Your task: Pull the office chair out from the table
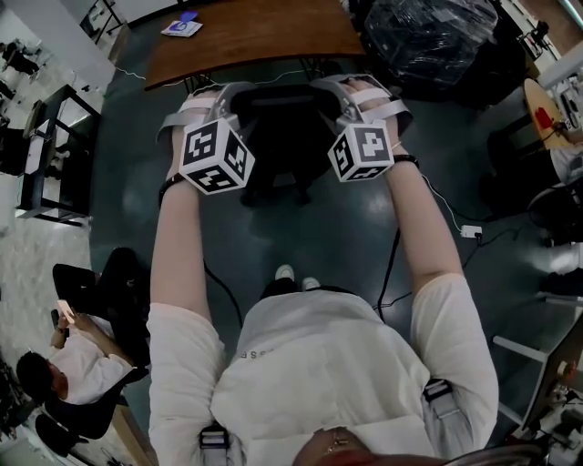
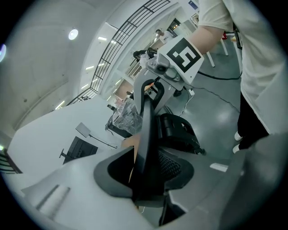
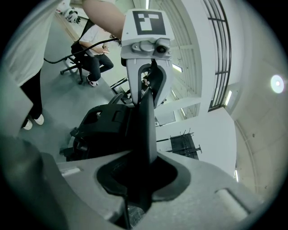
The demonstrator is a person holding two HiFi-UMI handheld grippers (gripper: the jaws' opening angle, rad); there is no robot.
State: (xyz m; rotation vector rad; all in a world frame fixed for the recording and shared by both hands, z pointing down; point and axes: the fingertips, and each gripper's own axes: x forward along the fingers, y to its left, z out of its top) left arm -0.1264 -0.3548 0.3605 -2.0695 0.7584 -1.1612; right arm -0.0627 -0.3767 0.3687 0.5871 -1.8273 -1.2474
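The wearer's shoes point(image 1: 293, 276) stand on the grey floor point(image 1: 346, 237), and both bare forearms reach forward from a pale shirt. To the lower left a second person point(image 1: 73, 359) sits on another seat.

The left hand-held gripper point(image 1: 226, 94) is clenched on the left end of the top rim of the chair point(image 1: 273, 136). In its own view the thin dark rim runs straight up between the two pads, which press on it from either side. The right hand-held gripper point(image 1: 335, 89) grasps the right end of the same rim, and in its own view the rim is likewise pinched between the pads. The two marker cubes sit level with each other, with the black backrest between them.

The chair stands on the floor with its back to the wearer and its front facing the brown surface point(image 1: 255, 36), near that surface's near edge. I cannot tell whether the seat is under it.

A cable point(image 1: 393, 259) trails over the floor to the right. On the surface's far part lies a small blue item point(image 1: 185, 25). A black wrapped bundle point(image 1: 428, 32) stands past its right end.
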